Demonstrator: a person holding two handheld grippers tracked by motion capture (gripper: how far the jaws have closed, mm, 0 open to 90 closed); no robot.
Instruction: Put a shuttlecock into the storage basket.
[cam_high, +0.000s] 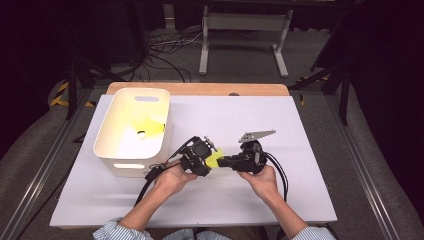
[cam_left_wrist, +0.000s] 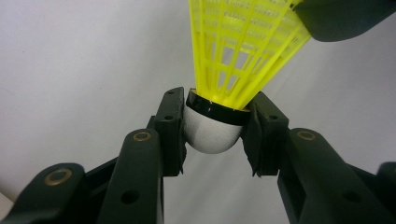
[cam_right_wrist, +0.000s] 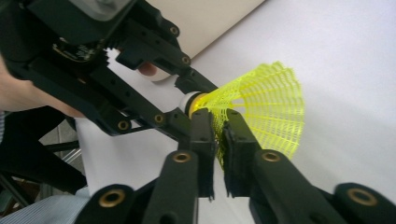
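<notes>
Handover mid-air, just right of the white plastic bin (cam_high: 133, 131), above the bench (cam_high: 250, 115). Yellow mesh-skirted shuttlecock with white rounded cork (cam_left_wrist: 212, 130): my left gripper (cam_left_wrist: 213, 133) has its fingers (cam_left_wrist: 170, 126) clamped on the cork; right gripper (cam_right_wrist: 218, 135) fingers pinch the skirt edge, barely apart. Long axis runs from the left gripper towards the right. Left gripper sits nearer the bin, so I judge the right lets go next.
</notes>
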